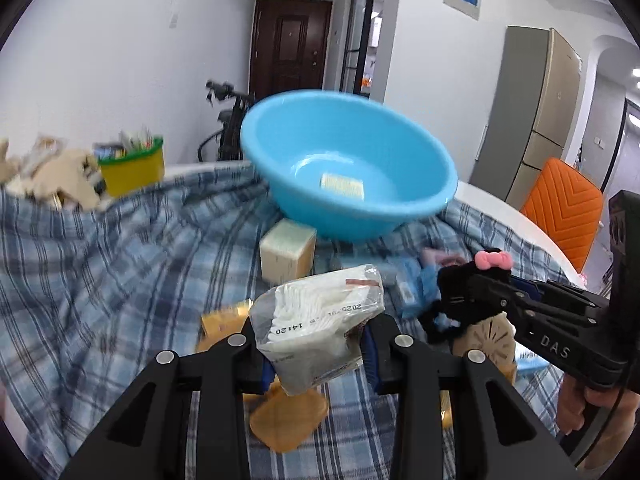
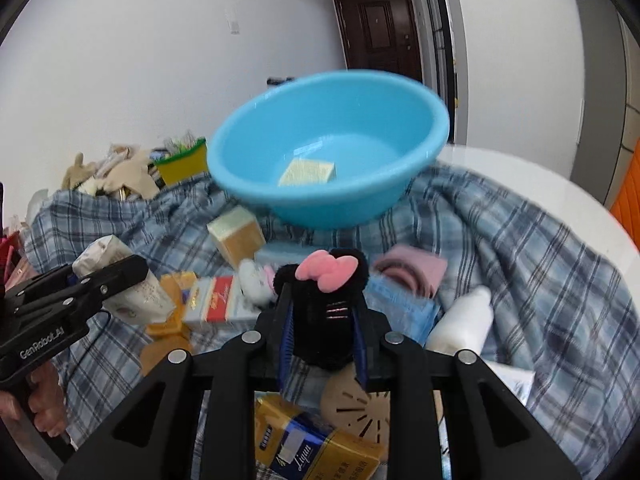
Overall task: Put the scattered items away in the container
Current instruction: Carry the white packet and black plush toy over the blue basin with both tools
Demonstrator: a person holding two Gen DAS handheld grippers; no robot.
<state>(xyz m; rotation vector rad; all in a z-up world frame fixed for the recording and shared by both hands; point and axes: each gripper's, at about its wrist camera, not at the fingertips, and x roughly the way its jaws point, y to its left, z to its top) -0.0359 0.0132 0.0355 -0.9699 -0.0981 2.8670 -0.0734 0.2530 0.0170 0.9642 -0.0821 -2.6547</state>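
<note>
Both hand-held grippers loaded, short of the blue basin [image 1: 348, 168]. The left hand-held gripper [image 1: 316, 344] is clamped, jaws partly closed, on a clear-wrapped white packet [image 1: 320, 320]; the right hand-held gripper [image 2: 322, 336] is closed narrowly on a black plush toy with a pink bow [image 2: 324, 300]. The basin sits tilted at the far middle of the plaid cloth [image 1: 100, 272] covering the counter, one pale pad [image 2: 308, 172] already inside. Risks, as judged: the slippery film may slide from the pads, since the packet is gripped near one end; soft plush may squeeze out. Both loads converge on one target, so the grippers could collide, and a knock on the tilted rim could tip the basin.
</note>
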